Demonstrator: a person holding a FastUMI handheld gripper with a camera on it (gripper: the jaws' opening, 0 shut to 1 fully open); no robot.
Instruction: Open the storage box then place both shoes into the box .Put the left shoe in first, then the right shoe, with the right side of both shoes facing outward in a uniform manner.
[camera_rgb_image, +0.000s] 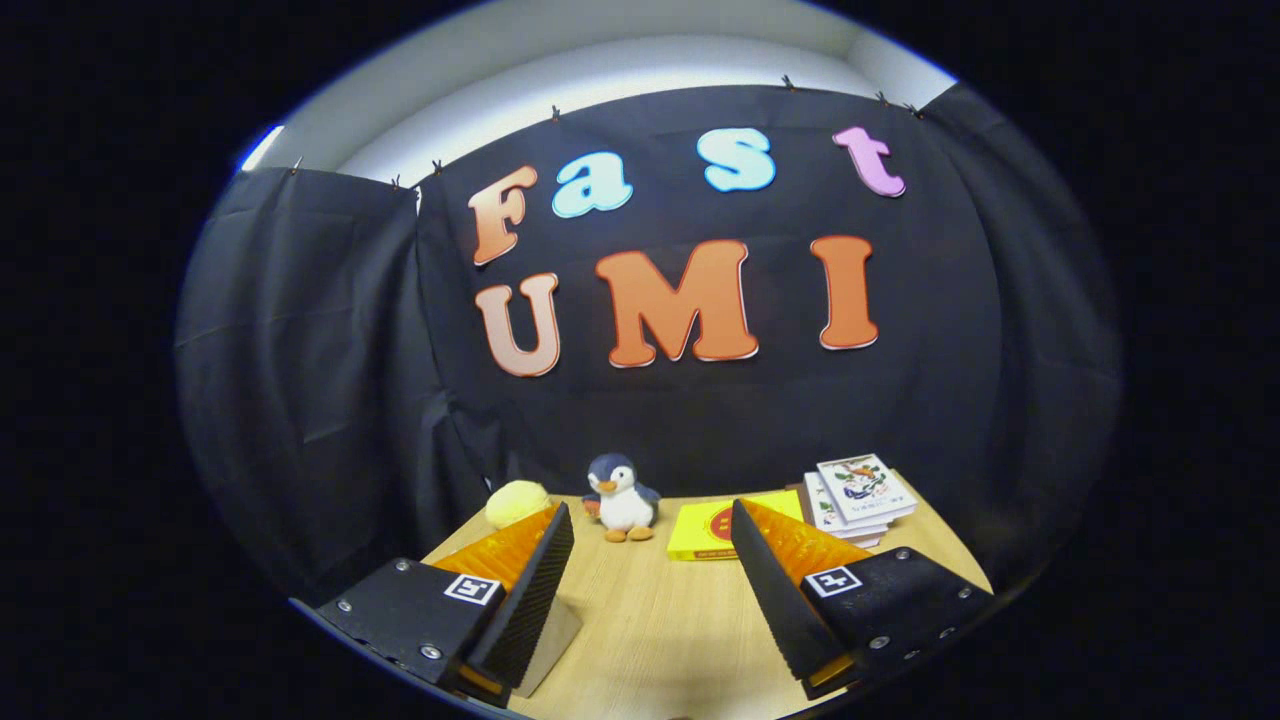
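The gripper (650, 520) hung above the wooden tabletop (660, 630), its two fingers spread wide apart and grasping nothing; bare wood lay between them. Each finger (530, 590) carried a small square marker on its upper housing.

Along the far edge of the tabletop, against the black cloth wall (330, 380), four things stood in a row. A toy penguin (621, 497) sat upright near the middle of that edge, just beyond the gap between the fingers. To its left a yellow ball (516, 502) rested near the far left corner, partly hidden behind the left fingertip. To the penguin's right a flat yellow box (705, 530) lay on the wood, its right end covered by the right finger. Further right, near the far right corner, a stack of books (860, 497) lay with the upper ones slightly fanned.

Of the task's things, I could make out neither shoes nor a storage box on the visible part of the tabletop.
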